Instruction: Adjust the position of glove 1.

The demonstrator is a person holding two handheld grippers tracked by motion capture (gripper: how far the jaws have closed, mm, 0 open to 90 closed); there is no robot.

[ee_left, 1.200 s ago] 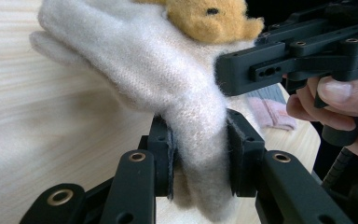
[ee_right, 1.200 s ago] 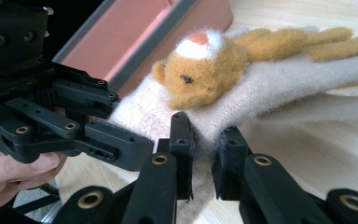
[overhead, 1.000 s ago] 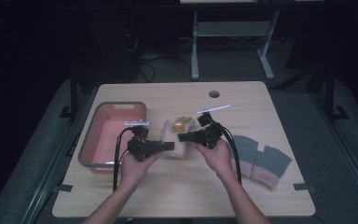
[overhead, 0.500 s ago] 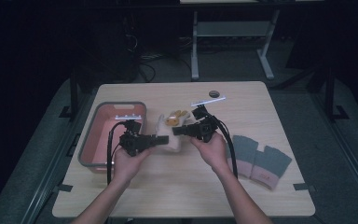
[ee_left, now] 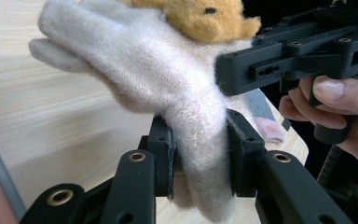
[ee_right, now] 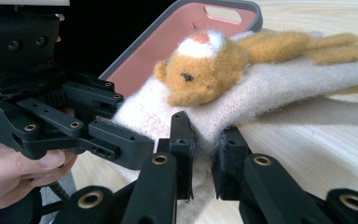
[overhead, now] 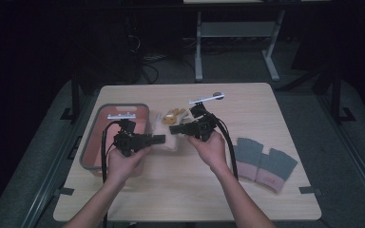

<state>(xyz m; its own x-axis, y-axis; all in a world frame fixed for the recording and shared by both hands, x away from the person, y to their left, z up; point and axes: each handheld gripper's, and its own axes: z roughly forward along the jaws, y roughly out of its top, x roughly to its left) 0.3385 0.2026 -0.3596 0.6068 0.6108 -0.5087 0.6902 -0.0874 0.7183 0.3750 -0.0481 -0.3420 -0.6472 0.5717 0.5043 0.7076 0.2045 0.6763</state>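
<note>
Grippers, left (overhead: 158,138) and right (overhead: 175,128), both pinch a cream mitten (ee_left: 168,88) with bear face above the surface beside the pink bin (overhead: 100,137); opposing pulls could stretch it free.

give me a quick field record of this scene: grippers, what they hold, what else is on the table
left gripper: shut on the cream glove
right gripper: shut on the same glove's edge
glove: cream knit with an orange bear on it, held between both grippers
bin: pink inside, grey rim, at table left
grey gloves: a pair lying flat at table right
table: light wood
</note>
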